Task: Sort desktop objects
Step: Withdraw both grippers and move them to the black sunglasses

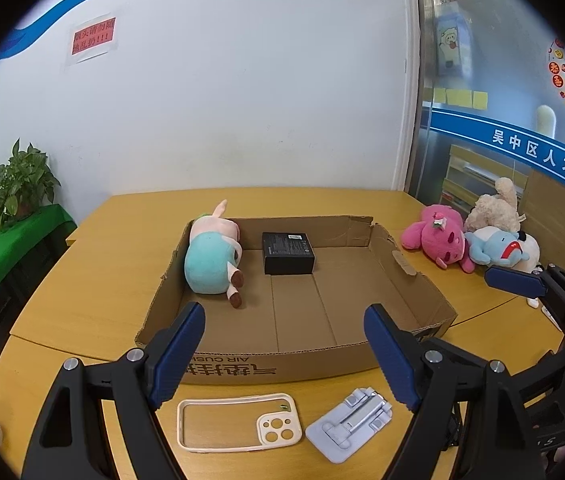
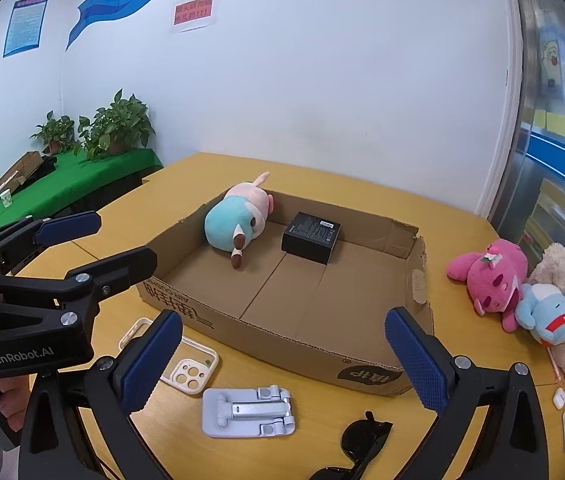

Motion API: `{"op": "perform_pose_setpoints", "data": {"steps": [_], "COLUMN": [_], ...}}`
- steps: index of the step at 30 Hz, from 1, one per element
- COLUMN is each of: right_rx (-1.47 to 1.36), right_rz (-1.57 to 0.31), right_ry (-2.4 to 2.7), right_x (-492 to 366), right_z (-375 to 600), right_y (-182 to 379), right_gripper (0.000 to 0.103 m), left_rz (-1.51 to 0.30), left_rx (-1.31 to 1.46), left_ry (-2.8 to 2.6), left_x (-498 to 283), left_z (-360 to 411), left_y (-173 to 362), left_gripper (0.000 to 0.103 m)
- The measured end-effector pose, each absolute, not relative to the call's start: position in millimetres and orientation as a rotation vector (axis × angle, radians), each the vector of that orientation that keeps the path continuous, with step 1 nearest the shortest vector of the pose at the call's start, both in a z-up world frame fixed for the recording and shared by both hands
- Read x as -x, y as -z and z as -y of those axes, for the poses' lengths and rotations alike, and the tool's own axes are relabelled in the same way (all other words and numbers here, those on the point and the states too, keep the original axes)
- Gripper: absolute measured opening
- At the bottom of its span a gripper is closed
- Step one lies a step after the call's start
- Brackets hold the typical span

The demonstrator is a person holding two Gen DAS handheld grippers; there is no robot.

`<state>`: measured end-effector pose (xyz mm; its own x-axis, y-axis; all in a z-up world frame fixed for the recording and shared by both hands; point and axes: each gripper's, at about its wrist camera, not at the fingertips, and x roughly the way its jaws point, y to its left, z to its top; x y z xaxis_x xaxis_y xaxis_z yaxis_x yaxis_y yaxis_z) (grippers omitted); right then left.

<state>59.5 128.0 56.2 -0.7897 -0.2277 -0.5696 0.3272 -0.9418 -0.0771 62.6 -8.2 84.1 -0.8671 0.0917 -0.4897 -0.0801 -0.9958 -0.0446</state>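
A low cardboard box (image 1: 402, 264) sits in the middle of the table (image 1: 114, 248) with its top cut away, so it serves as the open bin for sorting. Two things already lie inside: a teal plush (image 1: 212, 258) against the left wall and a black case (image 1: 288, 252) near the back wall.

The rest waits outside. A phone case (image 1: 238, 422) and a grey stand (image 1: 350, 424) lie flat on the table just in front of the box; sunglasses (image 2: 366, 438) lie nearer the right side. A pink plush (image 1: 440, 238), a blue plush (image 1: 496, 248) and a cream plush (image 1: 494, 204) are heaped together right of the box.

The left hand-held gripper (image 1: 282, 360) hangs above the phone case and stand, jaws wide and empty, probably choosing between them. The right hand-held gripper (image 2: 282, 364) is likewise spread wide, holding nothing, above the stand.
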Motion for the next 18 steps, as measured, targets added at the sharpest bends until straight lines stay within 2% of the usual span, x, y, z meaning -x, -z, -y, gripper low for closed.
{"op": "perform_pose_setpoints", "data": {"steps": [11,18], "right_rx": [-0.841,-0.98], "right_rz": [-0.17,-0.115], "right_ry": [2.67,2.721], "right_x": [-59.2,-60.2], "right_z": [-144.2,-188.6], "right_y": [-44.6,-14.9], "right_gripper": [0.103,0.103], "left_rz": [0.026,0.03], "left_rx": [0.829,0.954], "left_ry": [-2.925,-2.863], "left_x": [-56.9,-50.3], "left_z": [1.8,-6.2], "left_y": [-71.5,-46.1], "left_gripper": [0.082,0.082]}}
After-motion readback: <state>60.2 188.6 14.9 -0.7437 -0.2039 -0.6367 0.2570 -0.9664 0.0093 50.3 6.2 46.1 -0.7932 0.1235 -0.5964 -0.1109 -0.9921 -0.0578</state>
